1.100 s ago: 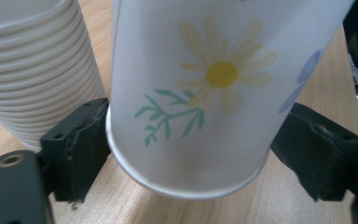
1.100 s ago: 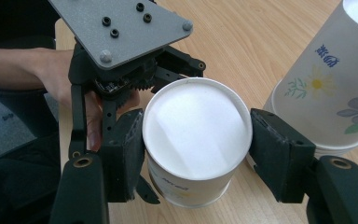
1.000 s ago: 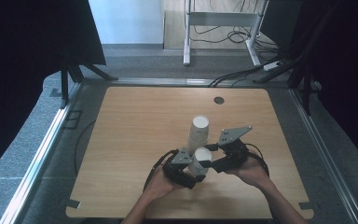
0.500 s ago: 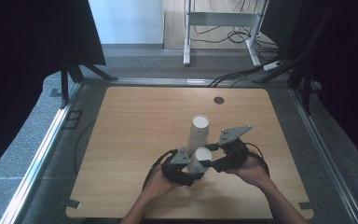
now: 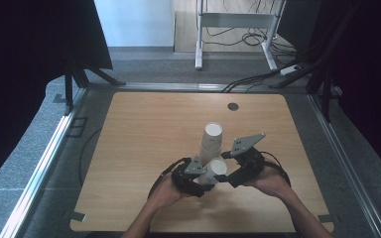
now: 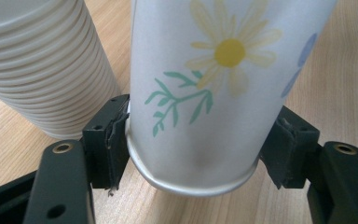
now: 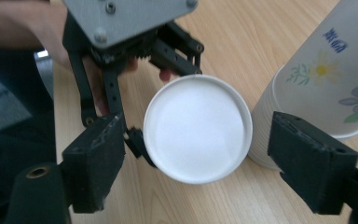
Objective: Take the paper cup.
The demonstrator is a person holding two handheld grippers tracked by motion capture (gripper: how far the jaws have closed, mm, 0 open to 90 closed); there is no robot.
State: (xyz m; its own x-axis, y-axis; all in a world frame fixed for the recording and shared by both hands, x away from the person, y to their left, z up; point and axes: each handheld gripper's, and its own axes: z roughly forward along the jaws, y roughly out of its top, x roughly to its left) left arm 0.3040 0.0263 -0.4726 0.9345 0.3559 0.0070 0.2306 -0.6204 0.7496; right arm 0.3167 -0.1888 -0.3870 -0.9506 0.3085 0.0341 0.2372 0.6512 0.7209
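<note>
Now the left gripper's (image 6: pixel 193 154) jaws have just closed and clamp the base of a white paper cup (image 6: pixel 214 84) printed with a yellow daisy and green sprig. Facing its rim, the right gripper's (image 7: pixel 198 161) jaws have just opened, touching nothing. Just beside stands the cup stack (image 5: pixel 211 141) on the desk (image 5: pixel 129 148).
</note>
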